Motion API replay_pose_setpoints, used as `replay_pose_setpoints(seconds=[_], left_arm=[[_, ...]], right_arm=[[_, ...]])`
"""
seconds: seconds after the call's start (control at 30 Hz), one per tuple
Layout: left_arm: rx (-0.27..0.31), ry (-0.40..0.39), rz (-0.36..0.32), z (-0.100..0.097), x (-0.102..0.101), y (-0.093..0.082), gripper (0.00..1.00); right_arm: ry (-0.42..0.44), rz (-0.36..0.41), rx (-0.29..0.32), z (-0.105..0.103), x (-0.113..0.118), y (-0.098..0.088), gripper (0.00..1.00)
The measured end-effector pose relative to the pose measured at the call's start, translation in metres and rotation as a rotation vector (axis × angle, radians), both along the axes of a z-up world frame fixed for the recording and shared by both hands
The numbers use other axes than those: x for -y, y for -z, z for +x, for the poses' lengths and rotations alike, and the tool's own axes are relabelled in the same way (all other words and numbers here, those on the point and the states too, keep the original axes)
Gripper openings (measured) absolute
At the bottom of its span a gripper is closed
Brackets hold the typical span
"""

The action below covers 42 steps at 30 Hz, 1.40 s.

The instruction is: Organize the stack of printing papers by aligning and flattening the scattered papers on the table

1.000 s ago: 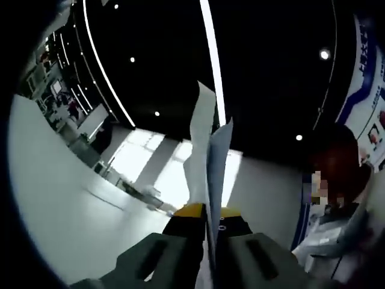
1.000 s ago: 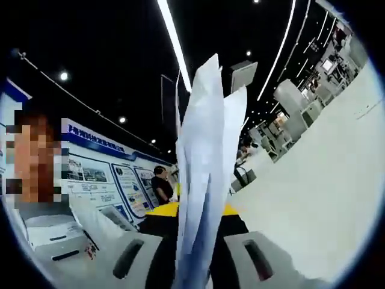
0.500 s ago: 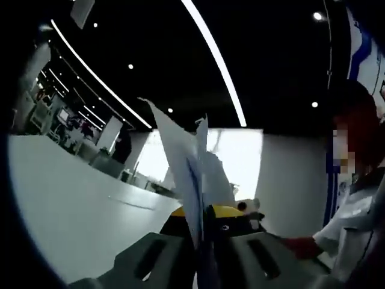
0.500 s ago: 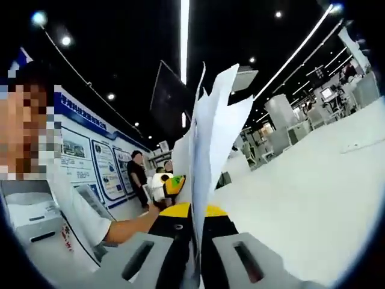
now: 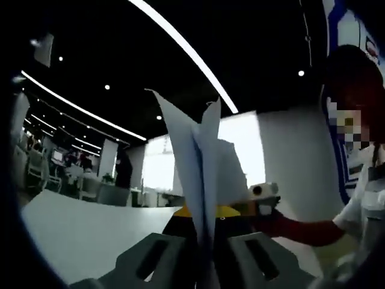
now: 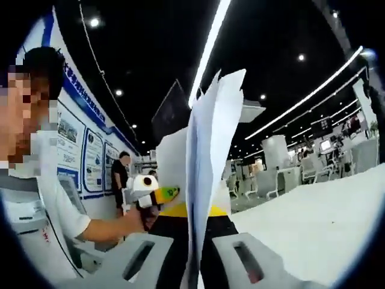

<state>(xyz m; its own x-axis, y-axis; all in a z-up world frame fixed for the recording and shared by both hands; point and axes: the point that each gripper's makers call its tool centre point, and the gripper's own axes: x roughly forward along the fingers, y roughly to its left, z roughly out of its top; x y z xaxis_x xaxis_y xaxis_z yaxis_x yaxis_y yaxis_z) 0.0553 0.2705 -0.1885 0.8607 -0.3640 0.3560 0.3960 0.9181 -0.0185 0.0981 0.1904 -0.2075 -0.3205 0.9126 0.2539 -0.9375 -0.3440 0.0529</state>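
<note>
Between both grippers' clamped jaws, left gripper and right gripper, papers stand upright; aligning underway, next I tap edges on the table.

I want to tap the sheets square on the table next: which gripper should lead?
Neither clearly. Left gripper and right gripper are each shut on the paper stack, held edge-on and upright above the white table. Sheet tops look uneven in both views, so probably lower both together.
</note>
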Motion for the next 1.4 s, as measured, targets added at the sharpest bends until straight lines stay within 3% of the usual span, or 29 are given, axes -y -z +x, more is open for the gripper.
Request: replay_pose_setpoints(seconds=[0.17,0.23,0.3,0.33,0.43,0.5,0.53,0.6,0.67,0.7,0.73,0.83,0.93,0.97,1.03,1.07,1.17,1.23,1.4], left_arm=[[0.002,0.012,0.015,0.021,-0.008,-0.017,0.06],[-0.004,0.014,0.016,0.029,-0.012,-0.021,0.06],[-0.003,0.014,0.023,0.036,-0.015,-0.026,0.06],[-0.009,0.012,0.032,0.042,-0.018,-0.031,0.06],[-0.067,0.021,0.11,0.057,-0.02,-0.03,0.06],[-0.106,0.022,0.196,0.071,-0.02,-0.024,0.06],[-0.112,0.033,0.197,0.076,-0.021,-0.024,0.06],[-0.098,0.094,0.173,0.079,-0.014,-0.025,0.06],[-0.12,0.148,0.162,0.081,-0.011,-0.02,0.06],[-0.149,0.142,0.169,0.085,-0.014,-0.018,0.06],[-0.144,0.14,0.161,0.087,-0.013,-0.021,0.06],[-0.123,0.13,0.165,0.088,-0.014,-0.023,0.06],[-0.17,0.135,0.097,0.092,-0.022,-0.019,0.06],[-0.162,0.133,0.11,0.094,-0.025,-0.016,0.07],[-0.165,0.136,0.085,0.096,-0.026,-0.012,0.14],[-0.152,0.154,0.08,0.095,-0.022,-0.013,0.16],[-0.144,0.16,0.119,0.097,-0.017,-0.011,0.14],[-0.148,0.16,0.134,0.096,-0.011,-0.007,0.06],[-0.128,0.186,0.118,0.092,-0.001,-0.007,0.06]], right_arm=[[0.048,-0.016,0.017,0.025,-0.009,-0.017,0.0],[0.07,-0.02,0.057,0.034,-0.014,-0.02,0.0],[0.071,-0.022,0.047,0.04,-0.018,-0.025,0.0],[0.101,-0.028,0.088,0.048,-0.022,-0.028,0.0],[0.16,-0.105,0.141,0.064,-0.027,-0.025,0.0],[0.162,-0.131,0.157,0.068,-0.026,-0.021,0.0],[0.171,-0.151,0.163,0.073,-0.026,-0.018,0.0],[0.167,-0.185,0.117,0.078,-0.022,-0.019,0.0],[0.173,-0.206,0.155,0.084,-0.019,-0.02,0.0],[0.168,-0.21,0.152,0.084,-0.019,-0.02,0.0],[0.159,-0.222,0.115,0.085,-0.02,-0.021,0.0],[0.175,-0.196,0.126,0.087,-0.027,-0.022,0.0],[0.161,-0.213,0.115,0.086,-0.029,-0.017,0.0],[0.167,-0.219,0.107,0.088,-0.03,-0.014,0.04],[0.166,-0.251,0.113,0.092,-0.03,-0.002,0.22],[0.163,-0.28,0.127,0.092,-0.03,0.005,0.22],[0.167,-0.275,0.138,0.094,-0.028,0.004,0.16],[0.132,-0.246,0.079,0.088,-0.025,-0.004,0.0],[0.128,-0.234,0.075,0.086,-0.022,-0.004,0.0]])
